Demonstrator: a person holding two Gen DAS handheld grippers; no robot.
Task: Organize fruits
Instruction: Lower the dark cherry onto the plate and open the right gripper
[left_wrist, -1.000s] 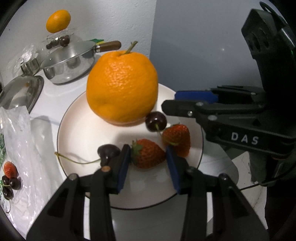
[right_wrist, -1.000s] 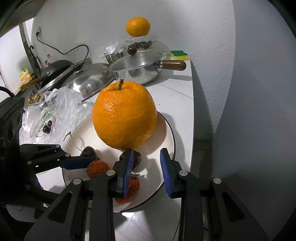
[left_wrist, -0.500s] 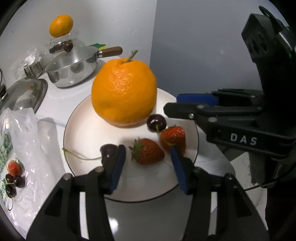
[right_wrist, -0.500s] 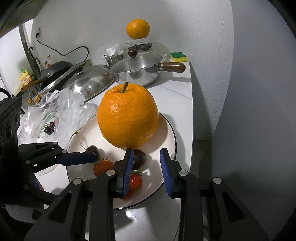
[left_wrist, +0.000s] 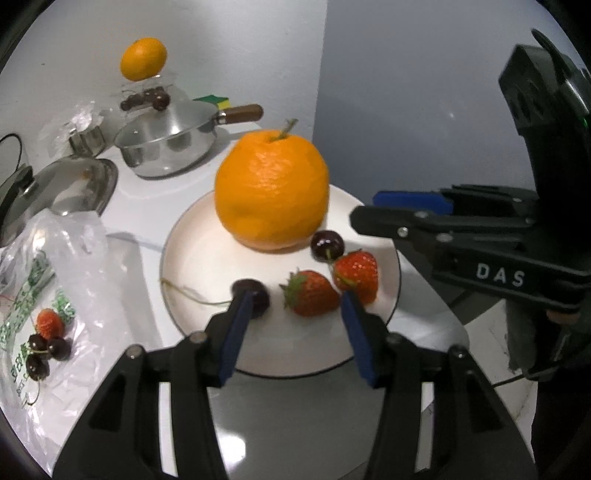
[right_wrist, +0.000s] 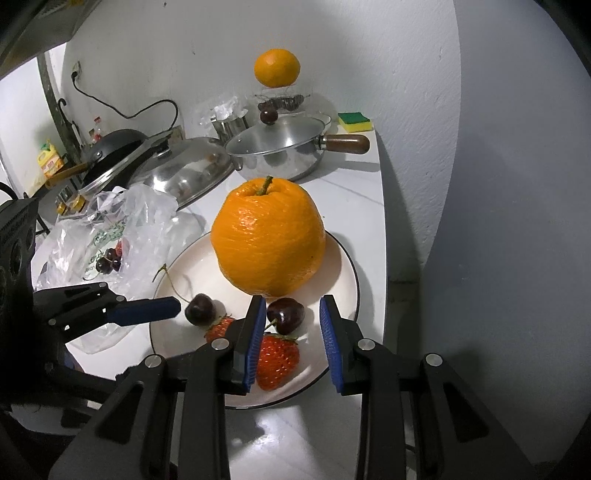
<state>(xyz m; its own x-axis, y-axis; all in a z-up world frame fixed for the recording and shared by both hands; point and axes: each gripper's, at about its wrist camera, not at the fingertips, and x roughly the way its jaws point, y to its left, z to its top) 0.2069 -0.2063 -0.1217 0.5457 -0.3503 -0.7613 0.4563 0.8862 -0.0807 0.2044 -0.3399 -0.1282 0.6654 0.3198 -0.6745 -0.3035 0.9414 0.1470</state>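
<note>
A large orange (left_wrist: 271, 192) stands on a white plate (left_wrist: 192, 258) with two strawberries (left_wrist: 312, 297) (left_wrist: 356, 273) and two dark cherries (left_wrist: 327, 243) (left_wrist: 258, 295). My left gripper (left_wrist: 297, 306) hovers open over the plate's near side; the nearer strawberry lies between its blue pads, untouched. In the right wrist view, the orange (right_wrist: 267, 236) fills the middle of the plate (right_wrist: 343, 266). My right gripper (right_wrist: 291, 310) is at its narrowest and holds nothing, above a cherry (right_wrist: 286, 314) and a strawberry (right_wrist: 277, 354). The left gripper (right_wrist: 162, 308) reaches in from the left.
A clear plastic bag (left_wrist: 48, 325) with a strawberry and cherries lies left of the plate. Behind are a lidded saucepan (right_wrist: 280, 147), a steel lid (left_wrist: 70, 184), a sponge (right_wrist: 354, 122) and a small orange (right_wrist: 277, 68) on a clear container. The counter ends just right of the plate.
My left gripper opened, let go of the strawberry and drew up and back; the strawberry stays on the plate. The right gripper has hardly moved.
</note>
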